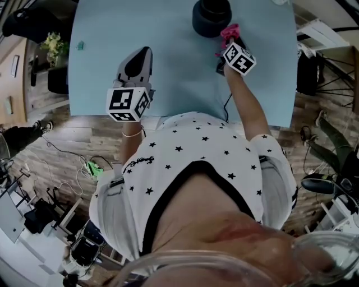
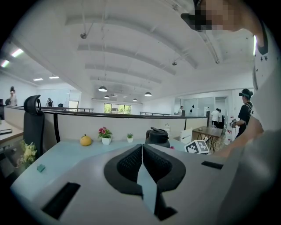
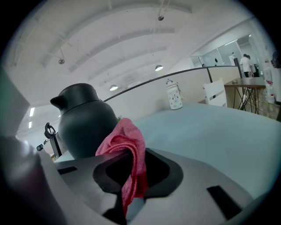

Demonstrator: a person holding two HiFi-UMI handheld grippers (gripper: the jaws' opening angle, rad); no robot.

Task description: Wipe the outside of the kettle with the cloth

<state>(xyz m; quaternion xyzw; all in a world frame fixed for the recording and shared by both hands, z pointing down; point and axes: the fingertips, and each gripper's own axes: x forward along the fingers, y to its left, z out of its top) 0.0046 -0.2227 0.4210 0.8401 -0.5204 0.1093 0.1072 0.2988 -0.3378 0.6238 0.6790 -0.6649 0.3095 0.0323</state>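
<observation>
One kettle point(image 1: 211, 17) point(image 3: 85, 121) toward far side of table point(image 1: 168, 67). Right gripper point(image 1: 227, 45) point(image 3: 127, 176) clamped on cloth point(image 1: 229, 32) point(image 3: 127, 140), just beside kettle. Left gripper point(image 1: 141, 56) point(image 2: 142, 154) jaws pressed together, empty, near front edge, well apart from kettle.

Upright dark kettle point(image 1: 212, 17); pink cloth point(image 1: 229, 32) just beside

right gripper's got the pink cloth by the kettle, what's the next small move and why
Probably ease the right gripper forward and slightly left so the pink cloth presses on the black kettle. Its jaws are shut on the cloth, which bunches just in front of the kettle's side; firm contact isn't evident. The left gripper is shut on nothing, away from the kettle.
</observation>
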